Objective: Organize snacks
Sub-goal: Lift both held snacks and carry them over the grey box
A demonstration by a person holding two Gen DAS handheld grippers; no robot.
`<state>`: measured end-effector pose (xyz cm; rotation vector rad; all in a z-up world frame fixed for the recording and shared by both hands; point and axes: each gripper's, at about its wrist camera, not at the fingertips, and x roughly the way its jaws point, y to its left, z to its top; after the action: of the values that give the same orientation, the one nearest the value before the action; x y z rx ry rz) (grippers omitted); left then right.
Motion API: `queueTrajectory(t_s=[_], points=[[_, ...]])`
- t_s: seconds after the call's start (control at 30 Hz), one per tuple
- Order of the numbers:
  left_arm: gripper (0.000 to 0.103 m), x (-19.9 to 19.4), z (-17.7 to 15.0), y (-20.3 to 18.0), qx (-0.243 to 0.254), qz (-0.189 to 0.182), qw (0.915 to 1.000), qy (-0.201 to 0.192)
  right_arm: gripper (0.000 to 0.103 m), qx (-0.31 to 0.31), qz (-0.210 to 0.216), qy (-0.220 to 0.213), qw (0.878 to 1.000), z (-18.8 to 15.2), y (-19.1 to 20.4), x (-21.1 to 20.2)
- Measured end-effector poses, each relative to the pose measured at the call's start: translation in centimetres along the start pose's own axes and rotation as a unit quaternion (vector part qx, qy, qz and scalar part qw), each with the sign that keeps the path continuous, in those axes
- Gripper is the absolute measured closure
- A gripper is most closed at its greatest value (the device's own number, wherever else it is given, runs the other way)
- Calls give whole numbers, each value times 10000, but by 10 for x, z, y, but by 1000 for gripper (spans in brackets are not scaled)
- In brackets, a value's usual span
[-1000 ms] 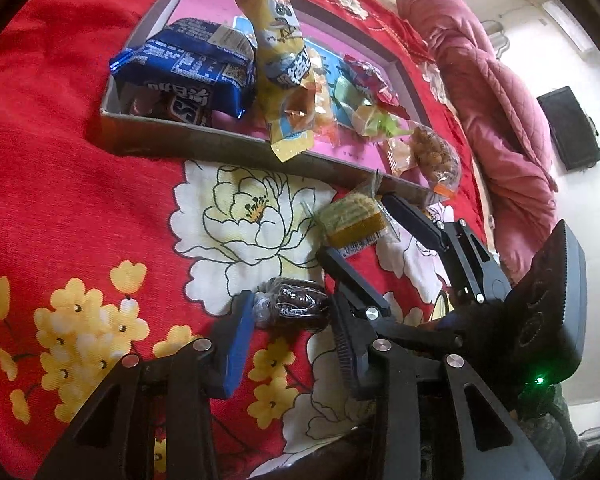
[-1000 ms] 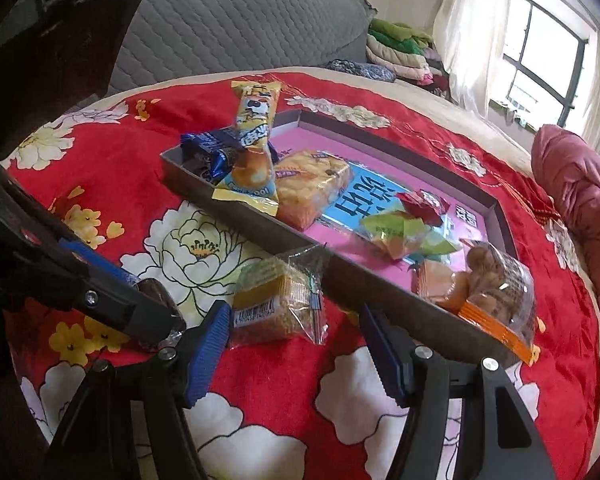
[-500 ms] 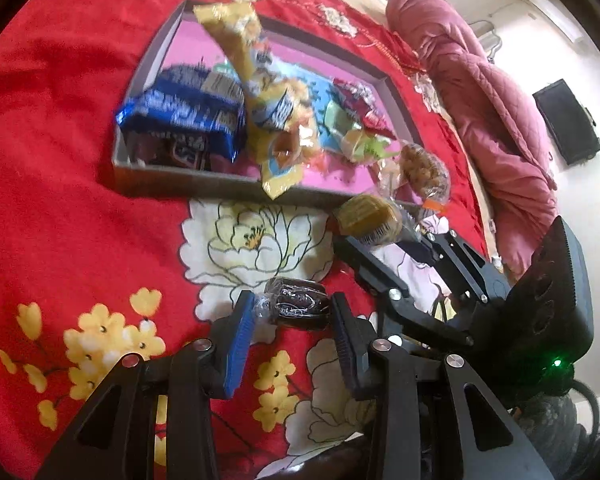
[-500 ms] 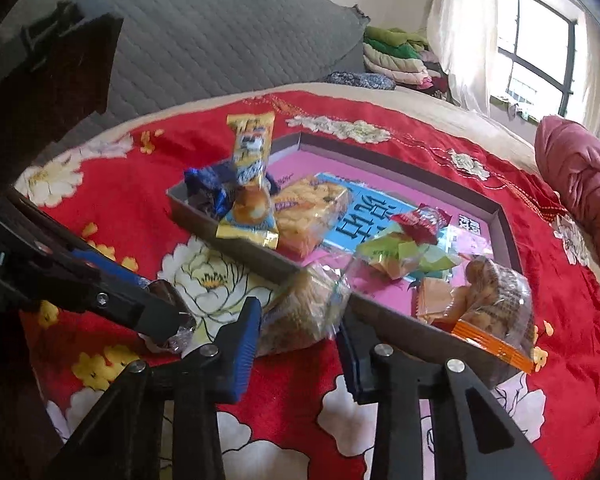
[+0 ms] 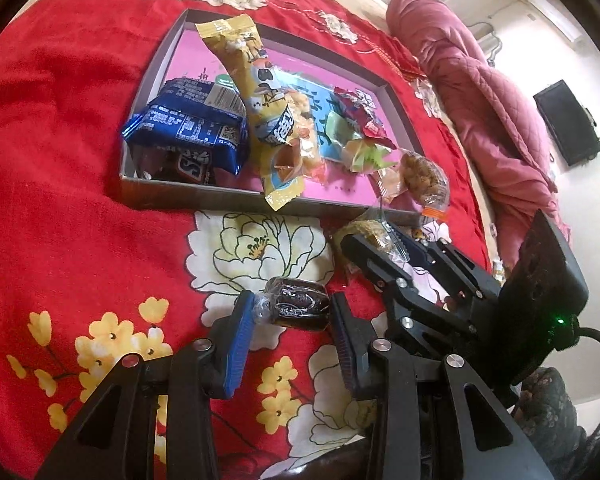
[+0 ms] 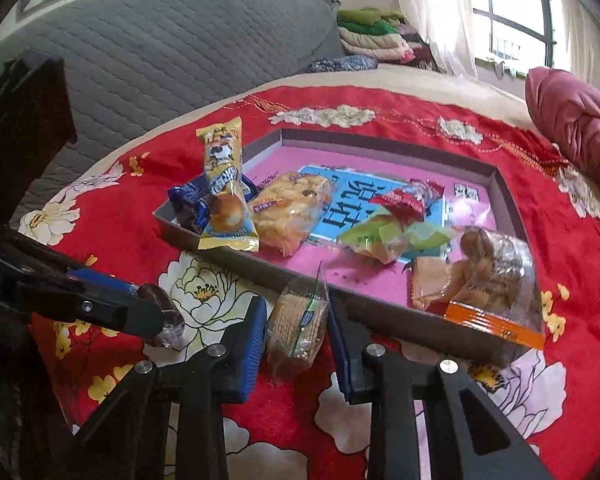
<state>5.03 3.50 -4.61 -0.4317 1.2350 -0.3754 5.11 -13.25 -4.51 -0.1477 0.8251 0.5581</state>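
Note:
A shallow grey box with a pink floor (image 5: 188, 196) (image 6: 380, 308) lies on a red flowered cloth and holds several snack packets. Among them are a blue one (image 5: 188, 128) and a long yellow one (image 5: 256, 80). My left gripper (image 5: 292, 306) is shut on a dark wrapped cake (image 5: 298, 308) just in front of the box. In the right wrist view that cake (image 6: 166, 312) shows at the left gripper's tip. My right gripper (image 6: 296, 316) is closing its jaws on a clear cracker packet (image 6: 298, 320), which stands on edge between the pads at the box's near wall.
A clear bag of round biscuits (image 6: 496, 280) hangs over the box's near right corner. A rolled pink quilt (image 5: 480, 100) lies beyond the cloth. A grey quilted headboard (image 6: 160, 60) and folded clothes (image 6: 372, 36) stand at the back.
My right gripper's wide jaws have closed in on the cracker packet, which now stands on edge between them. My left gripper has kept its hold on the dark cake.

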Motion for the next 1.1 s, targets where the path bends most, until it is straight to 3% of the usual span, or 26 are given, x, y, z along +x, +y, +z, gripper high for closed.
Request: queueTrajectory(t_s=[0.23, 0.63, 1.1], points=[[64, -3, 0, -3, 77, 11, 9999, -90, 77, 73, -129, 134, 9998, -1, 1, 5], [64, -21, 6, -27, 434, 152, 9982, -386, 78, 397, 104, -262, 9988, 8, -6, -28], [64, -27, 26, -53, 655, 217, 9953, -679, 78, 733, -23, -836, 9938, 23, -20, -60]])
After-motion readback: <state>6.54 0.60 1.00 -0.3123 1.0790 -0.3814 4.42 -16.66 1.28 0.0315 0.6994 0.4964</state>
